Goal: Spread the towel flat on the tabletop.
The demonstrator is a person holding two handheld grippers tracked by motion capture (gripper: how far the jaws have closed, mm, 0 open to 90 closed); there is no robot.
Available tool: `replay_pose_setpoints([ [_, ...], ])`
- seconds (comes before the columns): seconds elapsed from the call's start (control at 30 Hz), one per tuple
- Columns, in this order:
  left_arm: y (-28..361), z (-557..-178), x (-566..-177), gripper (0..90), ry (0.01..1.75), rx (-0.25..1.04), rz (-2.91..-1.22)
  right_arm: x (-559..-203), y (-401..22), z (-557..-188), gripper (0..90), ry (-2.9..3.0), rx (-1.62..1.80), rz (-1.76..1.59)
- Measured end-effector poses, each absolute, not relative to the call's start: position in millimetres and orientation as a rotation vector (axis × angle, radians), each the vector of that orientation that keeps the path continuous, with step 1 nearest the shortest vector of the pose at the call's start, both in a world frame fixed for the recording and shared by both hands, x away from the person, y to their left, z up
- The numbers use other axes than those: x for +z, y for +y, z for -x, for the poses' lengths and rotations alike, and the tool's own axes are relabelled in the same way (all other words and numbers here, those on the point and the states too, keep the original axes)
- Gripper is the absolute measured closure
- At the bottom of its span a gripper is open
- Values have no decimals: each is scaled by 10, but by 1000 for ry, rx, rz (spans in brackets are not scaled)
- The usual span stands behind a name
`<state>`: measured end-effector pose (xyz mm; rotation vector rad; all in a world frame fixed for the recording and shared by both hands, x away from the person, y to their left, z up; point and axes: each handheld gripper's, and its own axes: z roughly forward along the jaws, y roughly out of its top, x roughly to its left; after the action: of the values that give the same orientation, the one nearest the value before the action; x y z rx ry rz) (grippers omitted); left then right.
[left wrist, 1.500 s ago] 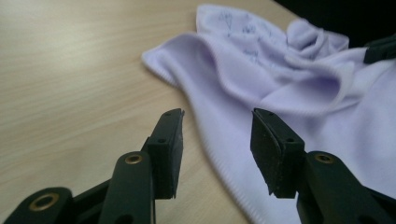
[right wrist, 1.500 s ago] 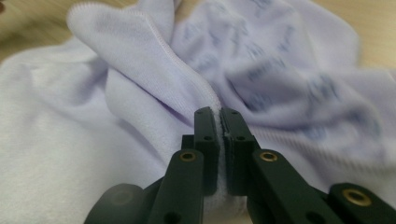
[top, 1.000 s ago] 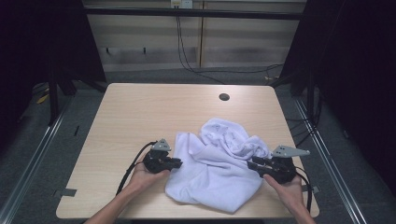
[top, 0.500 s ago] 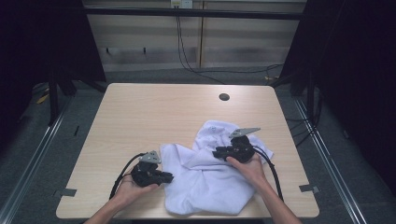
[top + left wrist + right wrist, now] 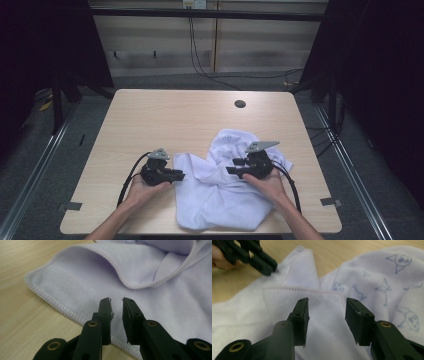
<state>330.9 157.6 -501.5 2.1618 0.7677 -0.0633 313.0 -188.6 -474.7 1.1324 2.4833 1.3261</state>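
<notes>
A white cloth (image 5: 220, 197) lies crumpled on the near right part of the wooden table (image 5: 165, 120). My left gripper (image 5: 181, 175) rests at the cloth's left hem. In the left gripper view its tips (image 5: 116, 300) stand a narrow gap apart over the stitched hem (image 5: 62, 310). They have just been opening and nothing is pinched between them. My right gripper (image 5: 231, 170) lies on the cloth's middle, pointing left. Its jaws (image 5: 327, 301) have just been opening too. They stand wide over a folded hem of the cloth (image 5: 367, 277), whose far part carries faint blue prints, and they grip nothing.
A dark round hole (image 5: 240, 104) sits near the table's far edge. Metal rails and floor flank the table, and cables hang at the back wall. In the right gripper view the left gripper (image 5: 262, 262) lies at the top left, touching the cloth.
My right gripper has moved left from the cloth's right edge to its middle, bringing cloth over with it. The cloth's left edge has shifted left. Both pairs of jaws have parted.
</notes>
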Motion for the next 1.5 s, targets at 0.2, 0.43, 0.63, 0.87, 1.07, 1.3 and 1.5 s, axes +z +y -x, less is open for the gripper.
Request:
replay_pose_setpoints([
  [0.2,1599,-3298,-5033,777,763,-73,-2159,-4942,-1777,-3391,498,2562,1257,-1162],
  [0.43,1634,-3282,-5036,776,766,-79,-2154,-5004,-1669,-3382,792,2596,1209,-1091],
  [0.63,1705,-3230,-5015,817,735,10,-2200,-4815,-1815,-3281,854,2501,1287,-1097],
  [0.87,1762,-3147,-5006,813,696,-36,-2215,-4611,-2344,-2974,861,2366,1290,-1181],
  [1.07,1805,-3193,-4972,729,679,-64,-2209,-4771,-2877,-2707,865,2296,1204,-1327],
  [1.3,1802,-3613,-4917,541,840,40,-2063,-4835,-2974,-2757,864,2279,1190,-1370],
  [1.5,1678,-3666,-5035,509,832,25,-2122,-4849,-2951,-2750,863,2298,1178,-1347],
])
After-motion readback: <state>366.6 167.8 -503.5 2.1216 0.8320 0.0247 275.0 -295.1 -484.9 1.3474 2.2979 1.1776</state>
